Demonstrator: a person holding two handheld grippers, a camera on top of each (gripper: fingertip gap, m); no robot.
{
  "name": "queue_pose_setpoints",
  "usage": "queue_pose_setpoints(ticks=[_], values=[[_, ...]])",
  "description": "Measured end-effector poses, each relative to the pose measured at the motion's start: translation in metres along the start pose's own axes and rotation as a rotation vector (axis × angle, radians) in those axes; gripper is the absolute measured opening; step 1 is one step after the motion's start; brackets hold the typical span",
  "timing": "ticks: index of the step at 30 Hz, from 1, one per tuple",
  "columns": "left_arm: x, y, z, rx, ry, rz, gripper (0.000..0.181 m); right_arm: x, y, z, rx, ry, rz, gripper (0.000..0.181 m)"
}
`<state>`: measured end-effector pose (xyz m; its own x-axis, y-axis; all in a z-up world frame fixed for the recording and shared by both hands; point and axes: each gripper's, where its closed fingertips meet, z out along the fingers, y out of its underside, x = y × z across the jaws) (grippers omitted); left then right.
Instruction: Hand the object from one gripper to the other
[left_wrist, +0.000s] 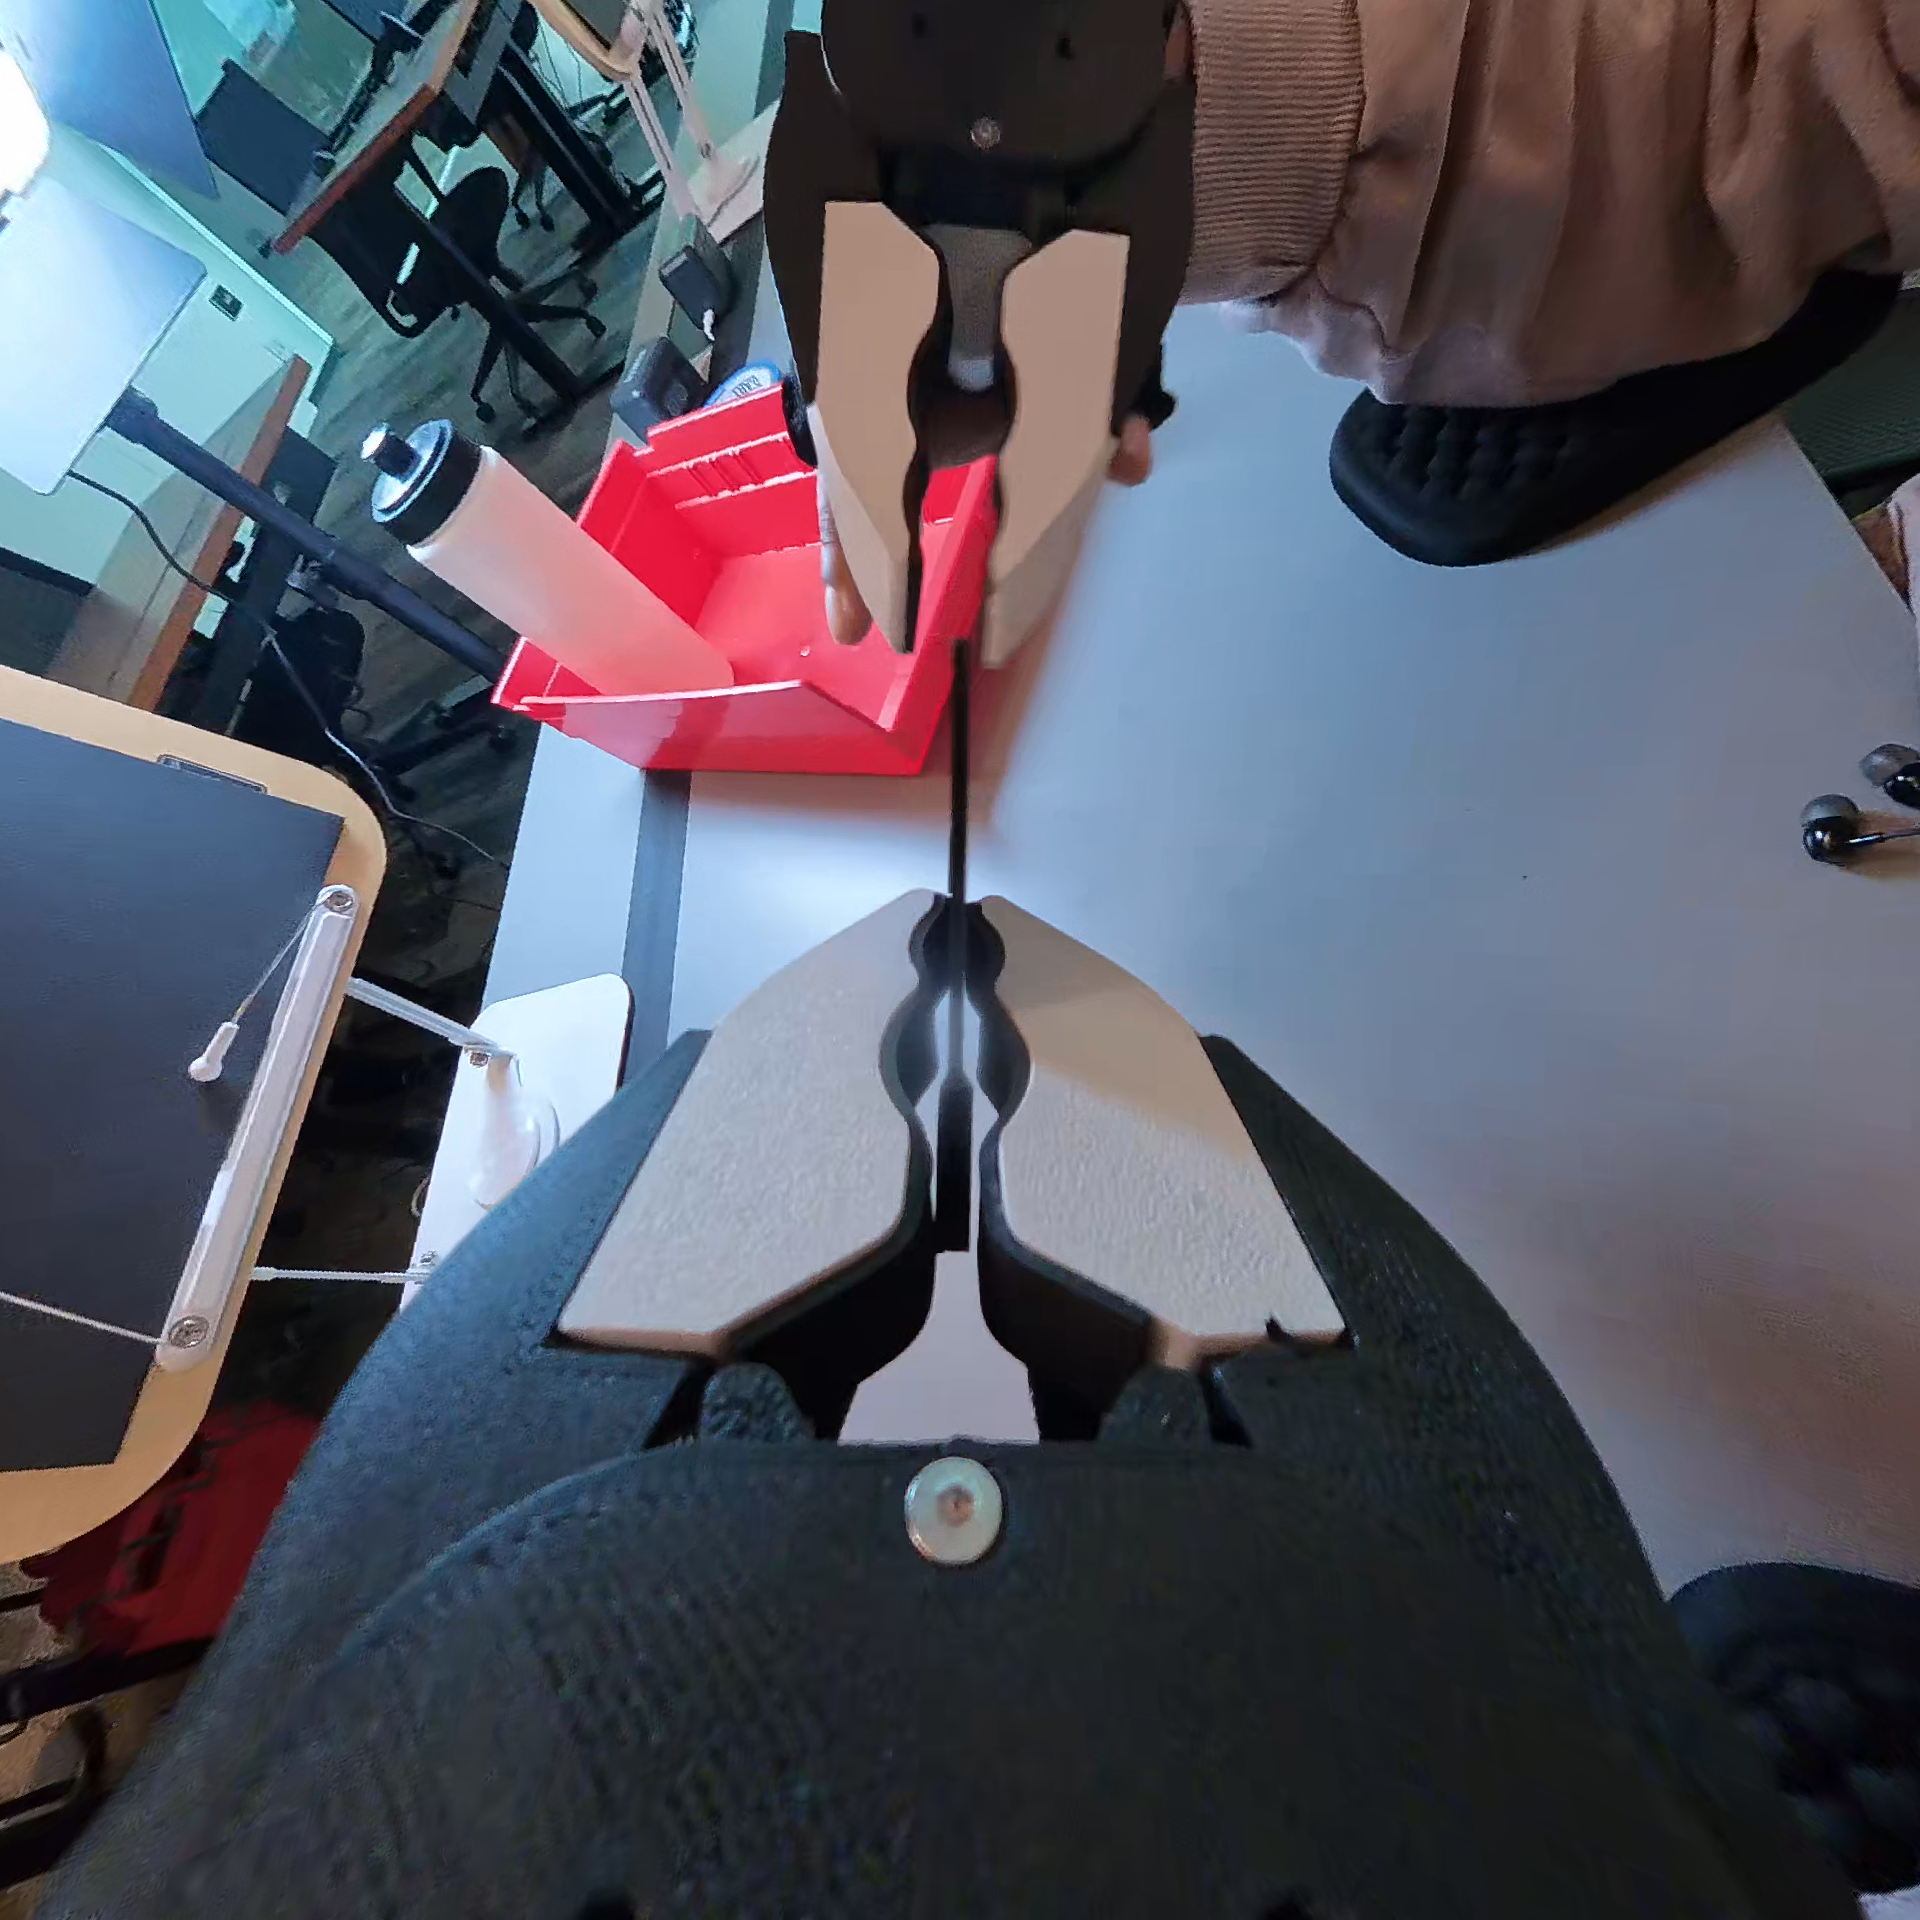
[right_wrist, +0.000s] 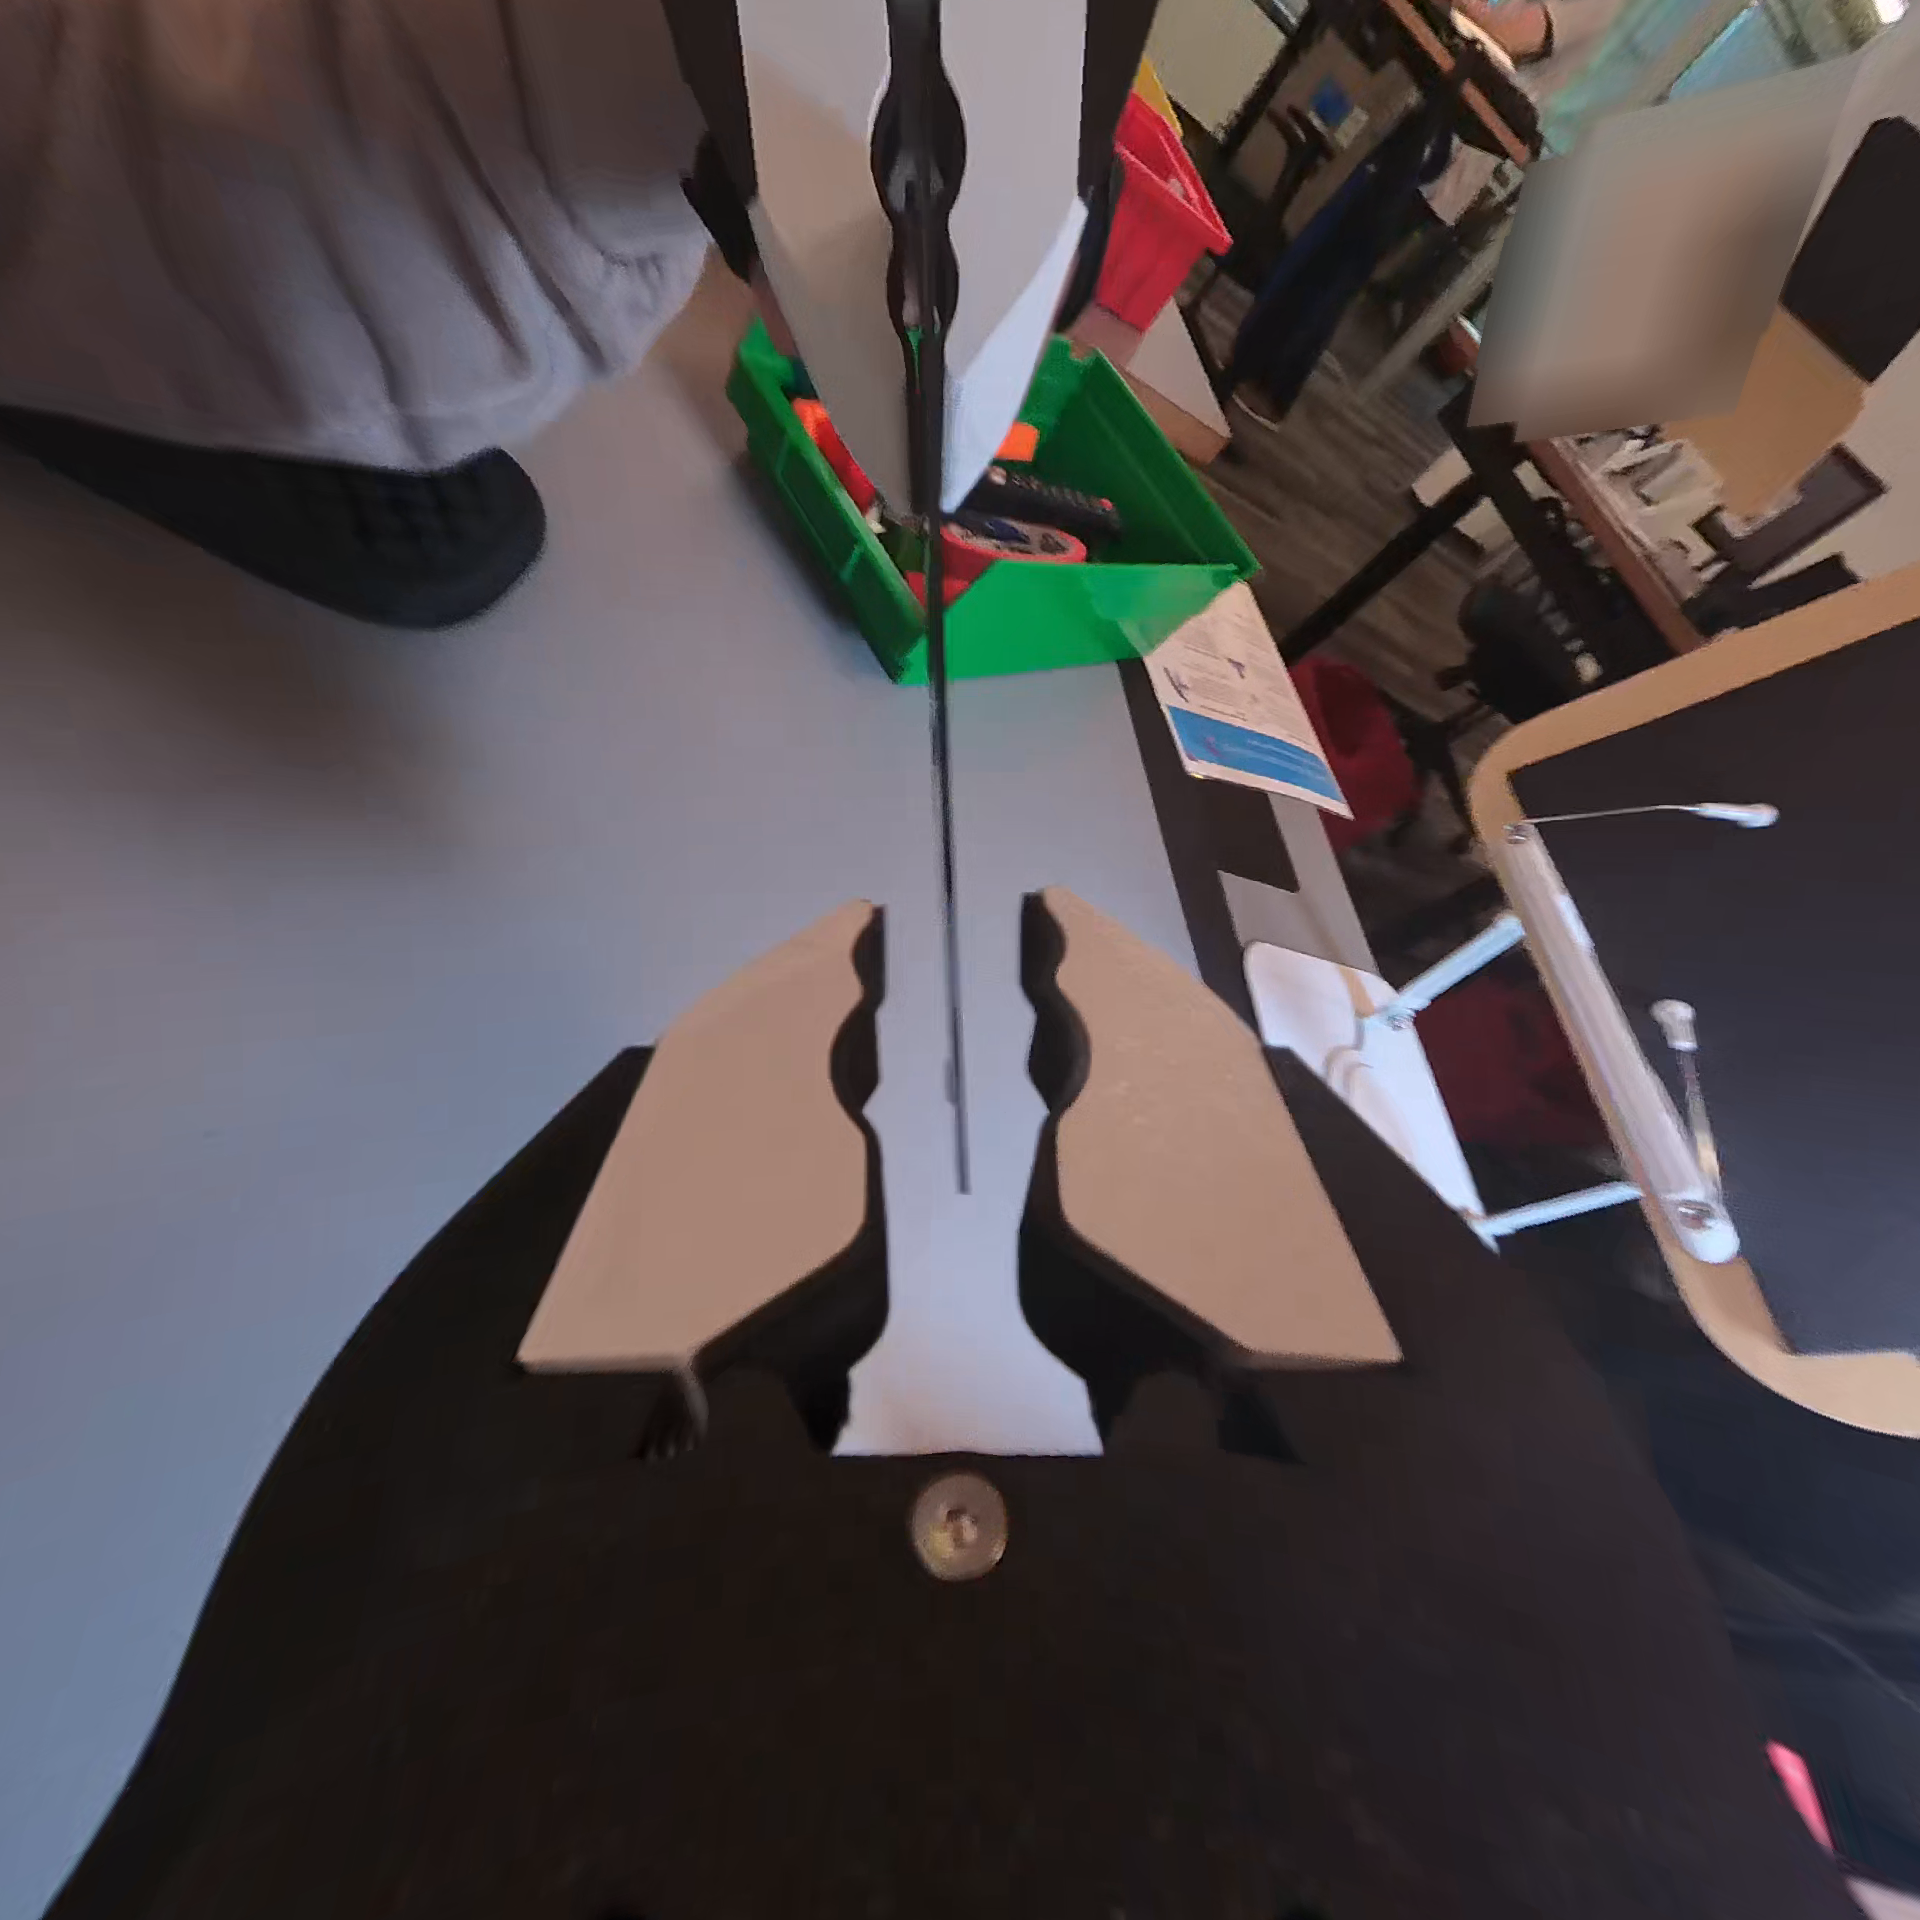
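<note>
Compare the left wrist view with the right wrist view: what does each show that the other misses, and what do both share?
Only the left wrist view shows the red bin, the white bottle leaning into it, and the earbuds at the table's right edge. Only the right wrist view shows the green bin holding small items and the leaflet beside it. Both show the thin black rod spanning between the grippers above the grey table: the left gripper is shut on it, while the right gripper has its fingers apart around the rod's end.
</note>
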<state>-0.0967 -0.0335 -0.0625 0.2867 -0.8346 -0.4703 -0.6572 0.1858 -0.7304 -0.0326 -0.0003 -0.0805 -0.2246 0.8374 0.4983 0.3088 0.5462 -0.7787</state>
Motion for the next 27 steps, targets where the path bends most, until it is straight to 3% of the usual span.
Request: queue_pose_setpoints(ticks=[1, 4, 7, 9, 12, 14, 16, 20, 22, 24, 27], values=[[-0.001, 0.0, -0.001, 0.004, -0.001, -0.001, 0.002, -0.002, -0.002, -0.001, 0.017, -0.028, 0.035, 0.034], [-0.001, 0.0, -0.002, 0.018, 0.005, -0.003, 0.002, -0.004, 0.006, 0.002, -0.04, -0.025, 0.017, 0.045], [0.001, -0.006, -0.005, 0.062, 0.023, -0.008, 0.002, 0.001, 0.026, 0.015, -0.161, 0.038, -0.08, 0.032], [0.001, -0.01, -0.011, 0.092, 0.024, -0.009, 0.002, -0.005, 0.022, 0.021, -0.133, 0.002, -0.07, 0.022], [-0.009, -0.032, -0.03, 0.261, -0.021, -0.034, 0.004, -0.002, -0.005, 0.014, 0.062, -0.015, 0.019, 0.007], [-0.019, -0.052, -0.046, 0.434, -0.081, -0.063, 0.015, 0.004, -0.026, 0.001, 0.241, -0.03, 0.097, 0.002], [-0.022, -0.059, -0.052, 0.514, -0.071, -0.102, 0.031, 0.005, -0.044, -0.013, 0.418, -0.08, 0.183, 0.001], [-0.01, -0.064, -0.018, 0.5, -0.022, -0.107, 0.026, 0.002, -0.059, -0.015, 0.569, -0.13, 0.266, 0.002], [-0.004, -0.062, 0.004, 0.446, -0.018, -0.079, 0.005, 0.0, -0.056, -0.006, 0.536, -0.123, 0.267, 0.002], [-0.005, -0.057, 0.009, 0.388, -0.009, -0.099, 0.003, 0.006, -0.046, -0.002, 0.461, -0.065, 0.241, 0.004], [-0.003, -0.048, 0.008, 0.327, 0.02, -0.111, 0.002, 0.008, -0.049, -0.01, 0.422, -0.033, 0.2, 0.024]])
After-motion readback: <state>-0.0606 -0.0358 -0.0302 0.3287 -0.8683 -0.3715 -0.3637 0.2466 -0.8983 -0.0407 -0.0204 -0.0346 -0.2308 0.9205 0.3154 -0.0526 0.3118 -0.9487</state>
